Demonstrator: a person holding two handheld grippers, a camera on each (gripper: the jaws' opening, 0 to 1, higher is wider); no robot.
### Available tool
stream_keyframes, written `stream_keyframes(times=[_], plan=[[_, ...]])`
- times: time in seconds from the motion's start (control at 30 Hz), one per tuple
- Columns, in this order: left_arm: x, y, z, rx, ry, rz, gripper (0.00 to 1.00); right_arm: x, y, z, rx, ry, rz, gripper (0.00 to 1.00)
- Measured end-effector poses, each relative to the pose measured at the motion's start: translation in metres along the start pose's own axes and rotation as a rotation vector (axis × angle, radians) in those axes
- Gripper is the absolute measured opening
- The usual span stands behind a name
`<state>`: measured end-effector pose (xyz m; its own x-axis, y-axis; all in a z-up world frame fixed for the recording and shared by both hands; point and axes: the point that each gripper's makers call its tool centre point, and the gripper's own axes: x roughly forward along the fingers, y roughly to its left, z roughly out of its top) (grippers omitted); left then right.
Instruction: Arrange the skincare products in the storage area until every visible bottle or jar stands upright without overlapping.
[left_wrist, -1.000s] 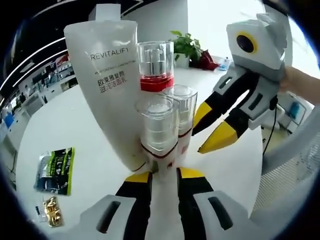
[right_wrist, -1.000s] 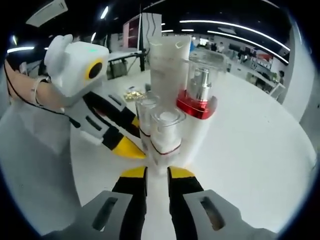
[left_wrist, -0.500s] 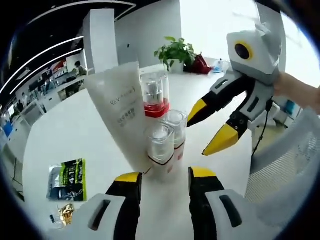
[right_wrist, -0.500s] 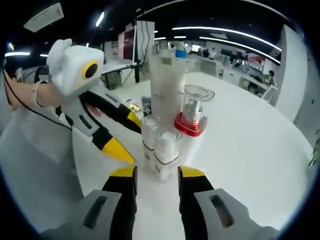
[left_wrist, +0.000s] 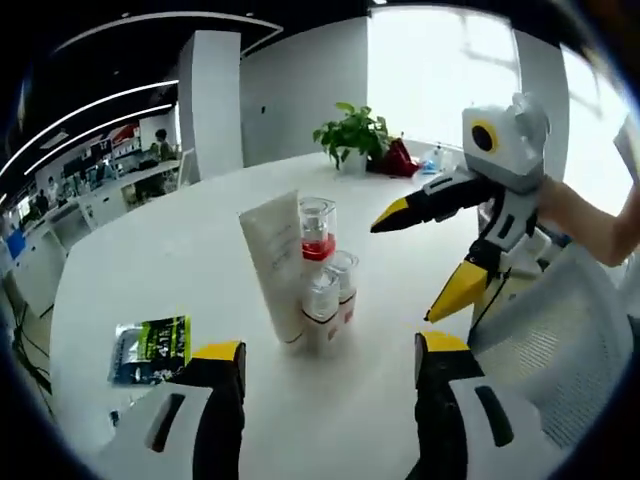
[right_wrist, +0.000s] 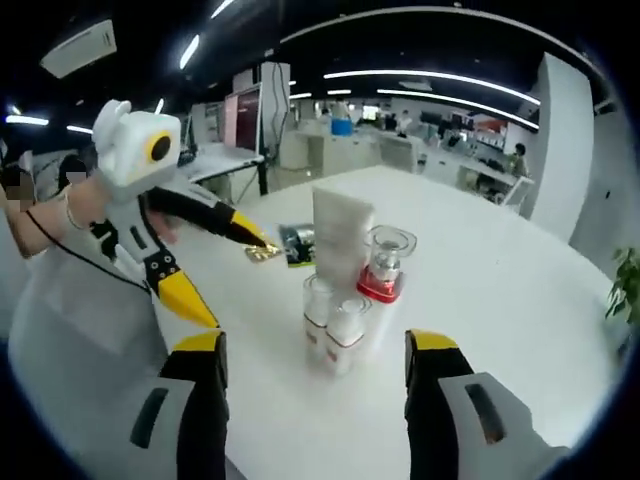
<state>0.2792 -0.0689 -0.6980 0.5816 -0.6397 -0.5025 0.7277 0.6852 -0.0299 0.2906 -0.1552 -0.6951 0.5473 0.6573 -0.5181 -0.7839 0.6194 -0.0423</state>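
Observation:
A white tube (left_wrist: 273, 262) stands upright on the white table (left_wrist: 160, 260), cap down. Beside it stand a bottle with a red collar and clear cap (left_wrist: 317, 232) and two small clear-capped bottles (left_wrist: 323, 305), all close together. My left gripper (left_wrist: 325, 363) is open, well back from the group. My right gripper (left_wrist: 428, 260) comes in from the right, open. In the right gripper view the same tube (right_wrist: 341, 237), red-collared bottle (right_wrist: 384, 263) and small bottles (right_wrist: 335, 320) stand ahead of my open right gripper (right_wrist: 315, 355). The left gripper (right_wrist: 215, 270) hangs at the left, open.
A green and black packet (left_wrist: 152, 347) lies flat on the table at the left. Gold wrapped bits (right_wrist: 262, 253) lie beside the packet (right_wrist: 298, 243). A potted plant (left_wrist: 352, 130) stands at the far edge. A mesh chair back (left_wrist: 560, 330) is at the right.
Both grippers have pulled back from the bottle group and opened wider. The bottles and tube stay standing where they were.

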Motion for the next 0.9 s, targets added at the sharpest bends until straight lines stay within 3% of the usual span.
stream_keyframes(times=[0.43,0.53,0.63,0.9], plan=[[-0.041,0.009,-0.024,-0.096,-0.003,0.054,0.88,-0.003,0.023,-0.005,0.013,0.026,-0.01,0.91],[-0.05,0.013,-0.029,-0.111,-0.002,0.071,0.93,-0.003,0.026,-0.004,0.009,0.025,-0.017,0.99],[-0.059,0.014,-0.032,-0.132,-0.011,0.086,0.99,-0.003,0.033,-0.004,0.012,0.025,-0.01,1.0],[-0.07,0.014,-0.038,-0.158,-0.035,0.102,0.99,-0.005,0.047,-0.005,0.019,0.022,0.009,1.0]])
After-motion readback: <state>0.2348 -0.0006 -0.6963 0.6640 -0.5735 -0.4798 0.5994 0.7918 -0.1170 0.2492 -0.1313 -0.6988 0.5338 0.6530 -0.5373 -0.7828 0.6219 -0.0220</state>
